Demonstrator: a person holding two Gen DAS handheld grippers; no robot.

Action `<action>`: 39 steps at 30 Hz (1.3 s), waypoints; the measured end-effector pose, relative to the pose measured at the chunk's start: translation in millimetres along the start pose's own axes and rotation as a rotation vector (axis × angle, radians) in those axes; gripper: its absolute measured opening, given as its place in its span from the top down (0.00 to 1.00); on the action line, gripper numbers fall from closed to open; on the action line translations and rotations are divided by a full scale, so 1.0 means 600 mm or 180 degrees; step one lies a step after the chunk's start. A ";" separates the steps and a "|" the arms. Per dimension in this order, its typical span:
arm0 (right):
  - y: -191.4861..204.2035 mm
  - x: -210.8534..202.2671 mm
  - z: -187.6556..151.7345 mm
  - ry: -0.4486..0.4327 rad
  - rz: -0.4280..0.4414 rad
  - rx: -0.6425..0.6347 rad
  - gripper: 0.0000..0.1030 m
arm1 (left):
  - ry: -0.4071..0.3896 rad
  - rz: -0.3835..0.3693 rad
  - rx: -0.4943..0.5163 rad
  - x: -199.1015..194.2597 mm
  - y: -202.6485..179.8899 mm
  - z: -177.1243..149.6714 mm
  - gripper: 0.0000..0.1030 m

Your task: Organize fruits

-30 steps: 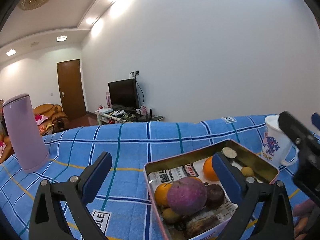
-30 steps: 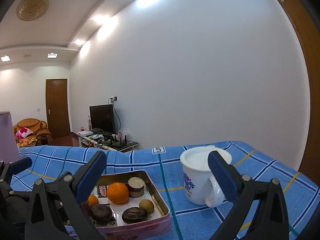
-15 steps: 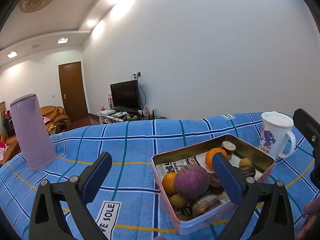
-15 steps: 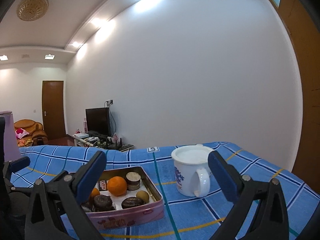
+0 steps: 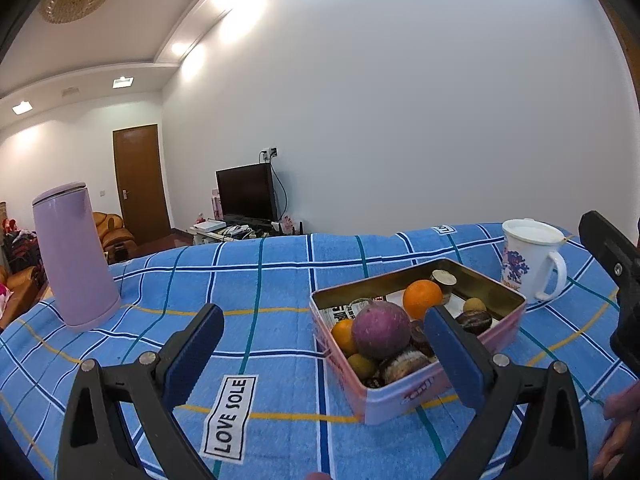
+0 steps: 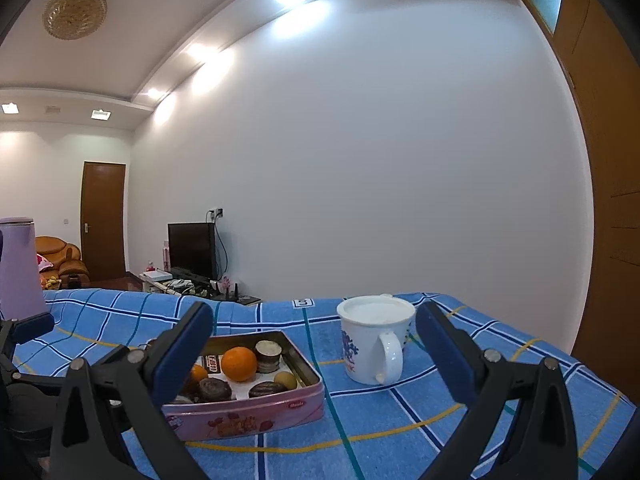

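A pink tin box (image 5: pixel 404 394) sits on the blue checked cloth; it also shows in the right wrist view (image 6: pixel 256 416). In it lie a large purple fruit (image 5: pixel 381 330), an orange (image 5: pixel 422 298) (image 6: pixel 239 364), a smaller orange (image 5: pixel 343 337), small yellow-green fruits (image 5: pixel 474 304) (image 6: pixel 285 380) and dark round cakes (image 6: pixel 215 389). My left gripper (image 5: pixel 324 354) is open and empty, held back from the box's near corner. My right gripper (image 6: pixel 314 346) is open and empty, in front of the box and mug.
A white lidded mug with a blue pattern (image 5: pixel 530 258) (image 6: pixel 374 338) stands right of the box. A tall lilac kettle (image 5: pixel 74 256) stands at the far left of the table. A "LOVE SOLE" label (image 5: pixel 230 418) lies on the cloth.
Both grippers have pulled back and risen from the box, which now looks smaller and farther. Both stay open and empty. The fruits have not moved.
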State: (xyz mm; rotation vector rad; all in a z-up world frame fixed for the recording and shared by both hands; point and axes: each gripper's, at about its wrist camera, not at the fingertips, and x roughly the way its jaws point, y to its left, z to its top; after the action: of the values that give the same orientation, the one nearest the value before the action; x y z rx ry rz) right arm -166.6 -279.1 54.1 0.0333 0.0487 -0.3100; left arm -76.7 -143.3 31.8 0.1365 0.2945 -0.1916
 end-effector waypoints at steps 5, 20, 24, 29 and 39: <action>-0.008 -0.009 -0.004 0.0057 -0.0022 0.0170 0.00 | 0.0022 -0.0048 -0.0029 -0.013 0.010 -0.006 0.02; 0.016 -0.035 -0.007 -0.0033 -0.0022 0.0109 0.00 | -0.0032 -0.0066 -0.0080 -0.039 0.031 -0.015 0.02; 0.027 -0.045 -0.006 -0.0128 -0.0013 0.0007 0.00 | -0.0018 -0.0067 -0.0080 -0.038 0.031 -0.015 0.02; 0.037 -0.046 -0.006 -0.0135 0.0005 -0.0078 0.00 | -0.0010 -0.0064 -0.0090 -0.037 0.032 -0.015 0.02; 0.030 -0.042 -0.008 -0.0109 -0.0016 -0.0004 0.00 | -0.0030 -0.0066 -0.0064 -0.040 0.031 -0.016 0.02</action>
State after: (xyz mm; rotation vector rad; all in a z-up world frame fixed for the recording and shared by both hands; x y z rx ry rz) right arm -185.5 -254.0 50.9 0.0265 0.0150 -0.3155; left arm -97.9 -119.9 32.0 0.1127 0.2883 -0.2097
